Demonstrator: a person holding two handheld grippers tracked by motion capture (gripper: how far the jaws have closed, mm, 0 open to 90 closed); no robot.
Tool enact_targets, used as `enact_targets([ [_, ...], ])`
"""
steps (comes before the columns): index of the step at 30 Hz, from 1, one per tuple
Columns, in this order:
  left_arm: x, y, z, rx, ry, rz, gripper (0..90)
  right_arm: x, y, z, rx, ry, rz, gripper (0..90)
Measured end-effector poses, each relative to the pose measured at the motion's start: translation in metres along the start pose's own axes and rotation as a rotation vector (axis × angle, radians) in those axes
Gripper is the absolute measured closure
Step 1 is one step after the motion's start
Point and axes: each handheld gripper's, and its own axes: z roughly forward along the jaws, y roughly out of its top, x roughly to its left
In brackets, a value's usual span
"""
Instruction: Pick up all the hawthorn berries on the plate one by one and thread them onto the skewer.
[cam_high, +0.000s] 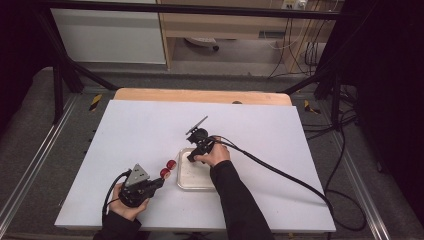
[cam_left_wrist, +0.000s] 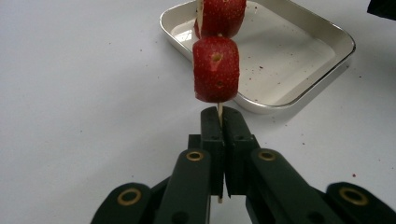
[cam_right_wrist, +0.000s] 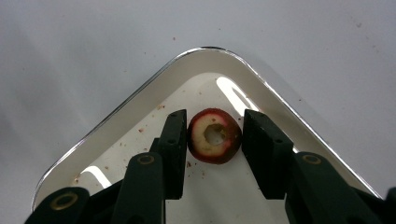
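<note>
My left gripper (cam_left_wrist: 219, 116) is shut on a thin wooden skewer (cam_left_wrist: 219, 109) that points toward the tray. Two red strawberry pieces are threaded on the skewer, one (cam_left_wrist: 215, 70) just beyond the jaws and another (cam_left_wrist: 222, 16) farther along. From above, the left gripper (cam_high: 161, 181) lies at the table's front left with the strawberry pieces (cam_high: 168, 168) beside the tray. My right gripper (cam_right_wrist: 215, 114) reaches down into a shallow metal tray (cam_right_wrist: 140, 95). Its jaws stand on either side of a red fruit slice (cam_right_wrist: 215, 136) with a hole in its middle. A sliver of gap shows at one pad.
The tray (cam_high: 186, 184) sits on a white table sheet (cam_high: 140, 130), just right of the skewer tip. The right gripper (cam_high: 191, 158) trails a black cable (cam_high: 280, 172) to the right. Small red crumbs dot the tray floor.
</note>
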Motion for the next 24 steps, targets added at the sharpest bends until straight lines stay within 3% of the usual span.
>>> enact_targets([
  [8,-0.001,0.000,0.000,0.002,0.001,0.005,88.0,0.001,-0.001,-0.002,-0.002,0.003,0.006,62.0],
  [24,-0.003,0.000,0.000,-0.005,0.001,0.009,88.1,0.015,-0.019,-0.034,-0.113,0.066,0.047,62.9],
])
